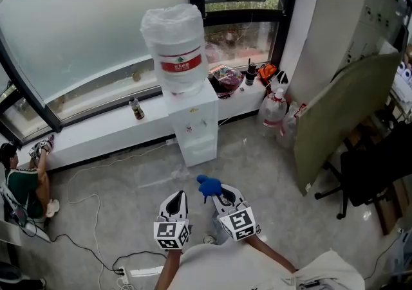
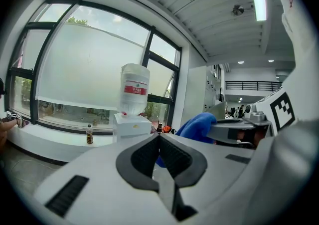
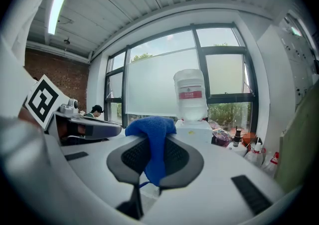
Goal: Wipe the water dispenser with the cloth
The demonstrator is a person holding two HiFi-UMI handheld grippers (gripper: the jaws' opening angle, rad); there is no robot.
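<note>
Grey concrete floor [image 1: 129, 192], cables running across it to a power strip [image 1: 145, 272] near the bottom edge. Large window [image 1: 84, 38] with a frosted blind; a low white ledge [image 1: 103, 131] runs under it. Small brown bottle [image 1: 136, 108] stands on the ledge. A person [image 1: 26, 179] sits on the floor at the far left by the ledge. Olive board [image 1: 341, 115] leans at the right, with a black office chair [image 1: 367, 173] beside it.

Water dispenser [image 1: 193, 125]: white cabinet standing against the ledge, with a big water jug [image 1: 177, 47] inverted on top, plastic-wrapped, red label. It sits straight ahead of both grippers, well apart from them, nothing touching it.

Cloth [image 1: 209, 186]: blue, bunched, sticking up out of the tips of the right gripper [image 1: 219, 193]. Right gripper view shows the jaws clamped on it, with cloth draped down between the pads [image 3: 172, 156] and a lump above them.

Left gripper [image 1: 175, 197]: held just beside the right one, at the same height. Its own view shows the jaws closed tip to tip with nothing between them; the cloth is visible just past them to the right.
</note>
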